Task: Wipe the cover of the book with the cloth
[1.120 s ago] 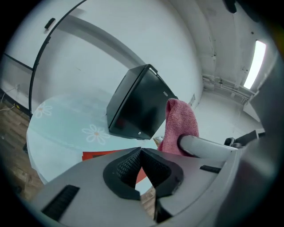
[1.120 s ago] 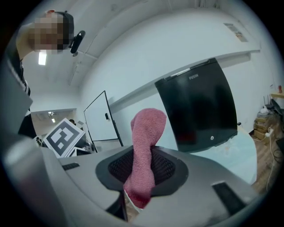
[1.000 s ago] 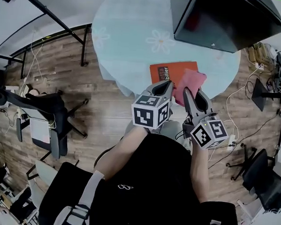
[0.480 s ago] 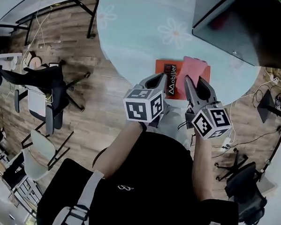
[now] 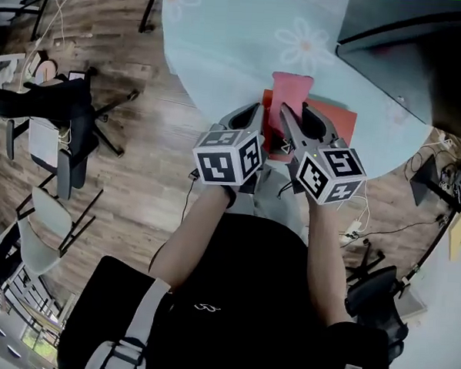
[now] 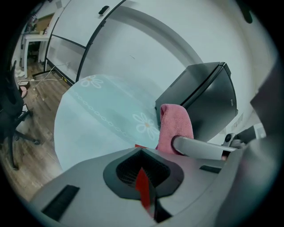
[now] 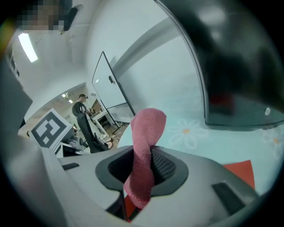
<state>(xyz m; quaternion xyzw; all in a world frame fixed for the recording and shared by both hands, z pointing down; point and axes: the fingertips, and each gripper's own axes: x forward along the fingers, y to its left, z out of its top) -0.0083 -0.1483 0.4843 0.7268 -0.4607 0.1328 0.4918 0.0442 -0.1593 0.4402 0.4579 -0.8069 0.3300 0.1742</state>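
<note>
Right hand-held gripper: clamped on pink cloth, which hangs over book | left hand-held gripper: jaws together, beside book's near edge | advice: lay cloth flat on cover, stroke evenly, steady book against desk.

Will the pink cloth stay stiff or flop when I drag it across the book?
Probably floppy: the pink cloth curls over past where the right gripper pinches it. Likely light: one pinch carries it. Its towel-like pile may drag on the red book, not slide.
</note>
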